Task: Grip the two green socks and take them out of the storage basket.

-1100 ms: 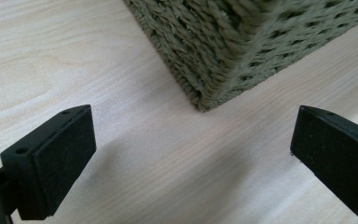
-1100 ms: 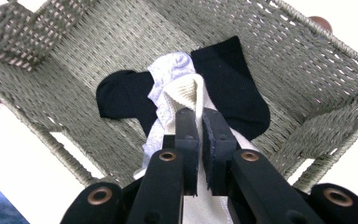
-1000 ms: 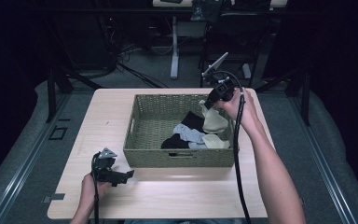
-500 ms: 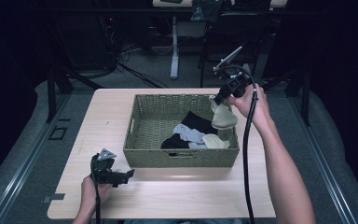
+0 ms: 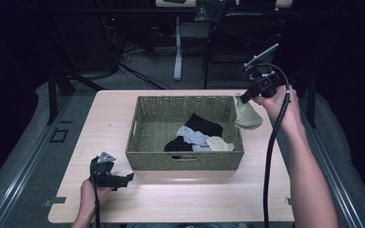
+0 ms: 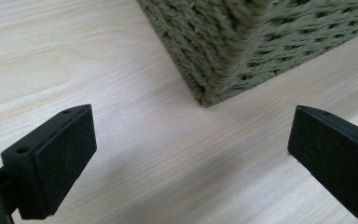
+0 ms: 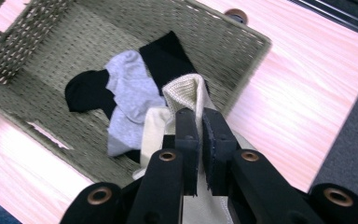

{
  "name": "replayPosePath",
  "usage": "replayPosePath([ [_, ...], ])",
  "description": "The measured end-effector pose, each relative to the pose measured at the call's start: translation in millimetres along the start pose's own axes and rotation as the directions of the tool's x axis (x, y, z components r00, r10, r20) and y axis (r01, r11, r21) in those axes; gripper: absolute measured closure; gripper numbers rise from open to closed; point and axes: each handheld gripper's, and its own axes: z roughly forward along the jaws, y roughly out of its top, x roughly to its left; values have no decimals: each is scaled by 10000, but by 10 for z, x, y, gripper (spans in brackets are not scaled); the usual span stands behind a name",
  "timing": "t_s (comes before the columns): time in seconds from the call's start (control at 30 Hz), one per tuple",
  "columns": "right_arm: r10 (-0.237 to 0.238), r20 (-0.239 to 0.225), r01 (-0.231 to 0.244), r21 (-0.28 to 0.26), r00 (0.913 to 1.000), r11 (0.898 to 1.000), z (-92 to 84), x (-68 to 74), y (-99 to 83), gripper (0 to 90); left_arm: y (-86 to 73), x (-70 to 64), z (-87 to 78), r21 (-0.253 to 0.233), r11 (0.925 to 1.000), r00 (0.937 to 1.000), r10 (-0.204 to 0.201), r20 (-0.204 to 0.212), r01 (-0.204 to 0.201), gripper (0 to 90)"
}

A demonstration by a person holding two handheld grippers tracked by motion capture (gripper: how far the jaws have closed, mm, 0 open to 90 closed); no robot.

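Right gripper (image 5: 244, 96): you kept its jaws clamped on a beige sock (image 5: 248, 117), raised above the basket's right rim.
Beige sock: pale cream, ribbed cuff pinched, the rest hanging limp.
Basket (image 5: 184, 160): woven, olive; black, grey and cream socks (image 5: 197, 134) lay inside.
Left gripper (image 5: 123, 179): your jaws stood wide, holding nothing, low over the table (image 5: 195, 199) near the basket's corner.

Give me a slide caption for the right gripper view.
Jaws pinch a cream sock above a woven basket of socks.
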Motion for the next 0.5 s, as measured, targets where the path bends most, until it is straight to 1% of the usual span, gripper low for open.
replayPosePath([
  [0.03,74,126,-74,5,9999,10000,-11,-33,-30,859,-3,15,4,3,10000,10000,-33,4,33,10],
  [0.1,191,170,-191,9,9997,9998,-17,-96,-92,859,-5,27,10,-33,10000,10000,-67,7,67,5],
  [0.13,280,190,-280,-7,9994,9996,-14,-119,-123,859,-6,42,26,22,10000,10000,-16,-40,17,3],
  [0.23,417,433,-422,104,9982,9991,0,-188,-201,859,-2,28,43,68,10000,9999,36,-118,-35,3],
  [0.27,457,543,-465,119,9975,9988,8,-210,-224,859,3,25,46,83,9999,9999,121,-54,-121,2],
  [0.3,518,573,-529,172,9970,9985,16,-231,-246,859,5,13,50,93,9999,9999,96,-73,-95,2],
  [0.37,592,639,-605,179,9962,9980,43,-266,-292,859,12,15,56,101,9997,9997,224,-31,-223,2],
  [0.43,680,741,-698,213,9949,9973,81,-293,-338,859,12,15,61,77,9998,9998,180,-42,-180,2],
  [0.5,769,719,-788,240,9944,9966,130,-325,-386,859,11,16,66,88,9998,9998,202,-27,-202,2],
])
